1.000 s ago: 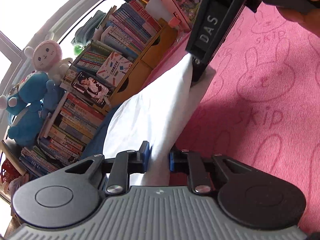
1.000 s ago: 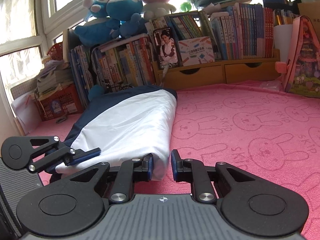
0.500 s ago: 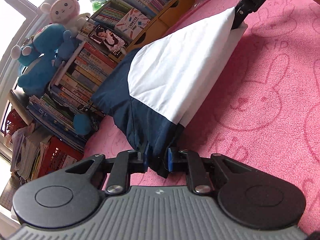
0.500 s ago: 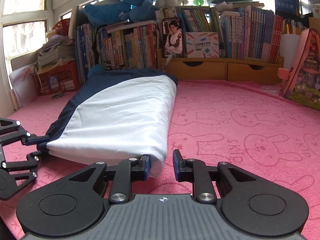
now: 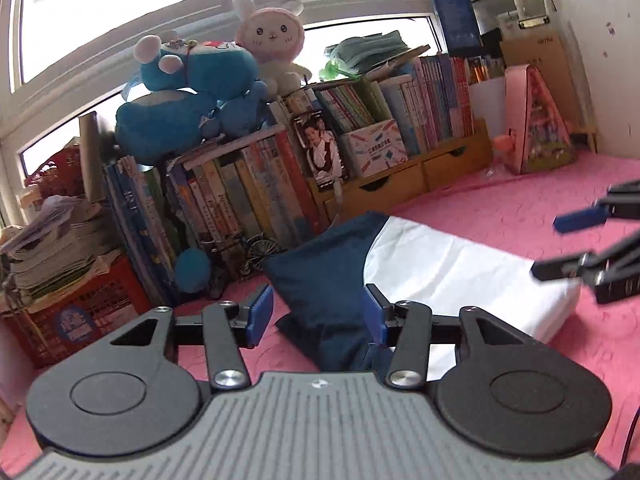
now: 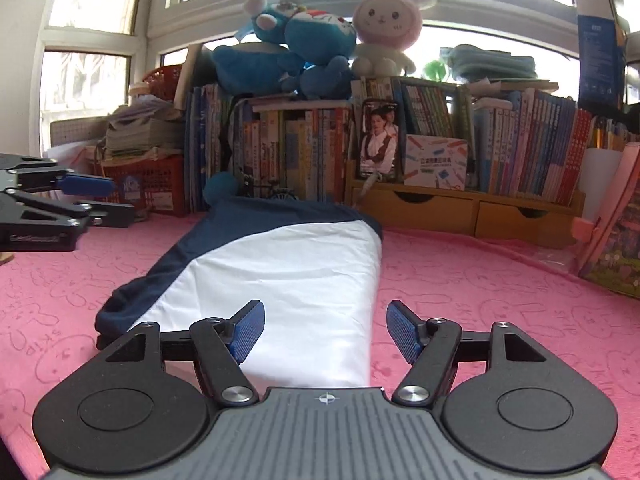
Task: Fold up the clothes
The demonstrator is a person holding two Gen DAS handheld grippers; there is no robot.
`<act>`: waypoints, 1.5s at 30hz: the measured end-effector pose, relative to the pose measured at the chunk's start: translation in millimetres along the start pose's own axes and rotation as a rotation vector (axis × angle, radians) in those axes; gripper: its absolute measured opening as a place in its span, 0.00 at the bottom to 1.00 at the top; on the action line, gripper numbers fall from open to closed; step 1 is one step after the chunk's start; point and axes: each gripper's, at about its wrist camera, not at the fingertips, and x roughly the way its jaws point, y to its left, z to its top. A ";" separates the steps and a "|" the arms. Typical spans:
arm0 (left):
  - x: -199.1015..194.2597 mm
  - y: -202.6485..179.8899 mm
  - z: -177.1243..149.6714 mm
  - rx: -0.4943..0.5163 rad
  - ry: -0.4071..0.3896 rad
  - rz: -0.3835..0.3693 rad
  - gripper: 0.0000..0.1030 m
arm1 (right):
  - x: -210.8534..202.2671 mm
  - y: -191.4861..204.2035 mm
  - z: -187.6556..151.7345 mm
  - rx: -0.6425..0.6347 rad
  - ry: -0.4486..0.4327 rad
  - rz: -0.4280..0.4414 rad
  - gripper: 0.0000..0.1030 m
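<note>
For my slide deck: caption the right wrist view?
Open right gripper above folded navy-and-white garment on pink mat.

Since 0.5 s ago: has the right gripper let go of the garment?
Yes. The right gripper now stands open over the garment, jaws spread wide; earlier they pinched its white near edge. Garment lies flat toward the bookshelf.

garment's (image 6: 304, 280) near end behind gripper (image 6: 324, 330)

Garment (image 6: 288, 280) on mat (image 6: 500, 300) — (books (image 6: 520, 148) behind)
</note>
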 end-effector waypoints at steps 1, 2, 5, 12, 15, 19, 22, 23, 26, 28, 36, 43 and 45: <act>17.3 -1.9 2.9 -0.023 0.015 -0.010 0.46 | 9.6 3.7 -0.4 0.039 0.011 0.032 0.66; 34.6 -3.5 5.4 -0.047 0.031 -0.018 0.46 | 19.2 7.4 -0.9 0.077 0.021 0.063 0.66; 79.0 -4.5 -0.1 -0.057 0.109 0.033 0.43 | 41.2 16.0 -5.9 0.142 0.051 0.087 0.65; 131.9 21.4 -29.8 -0.065 0.251 0.179 0.42 | 53.2 17.7 -8.7 0.165 0.108 0.088 0.64; 143.5 35.1 -36.6 -0.094 0.315 0.220 0.42 | 56.5 24.2 -8.8 0.129 0.134 0.098 0.66; 146.3 55.1 -35.2 -0.140 0.383 0.207 0.42 | 44.9 18.0 3.2 0.086 0.102 0.199 0.66; 143.6 73.5 -30.2 -0.173 0.407 0.211 0.41 | 44.0 -7.0 35.4 0.042 0.028 0.207 0.76; 141.5 82.3 -26.6 -0.205 0.400 0.208 0.41 | 52.7 -14.9 46.6 -0.004 0.001 0.176 0.81; 135.3 105.9 -5.9 -0.350 0.346 0.127 0.41 | 93.4 -34.7 72.1 -0.116 -0.001 0.141 0.81; 135.7 114.6 11.3 -0.433 0.315 0.011 0.46 | 121.1 -42.9 78.1 -0.110 0.021 0.163 0.81; 220.0 74.1 61.7 -0.662 0.390 -0.408 0.72 | 164.7 -46.5 50.6 -0.108 0.101 0.321 0.81; 275.2 47.4 63.6 -0.635 0.511 -0.380 0.79 | 163.1 -36.5 42.4 -0.179 0.100 0.314 0.83; 280.3 45.6 61.5 -0.637 0.518 -0.388 0.80 | 163.0 -40.0 44.0 -0.172 0.098 0.307 0.83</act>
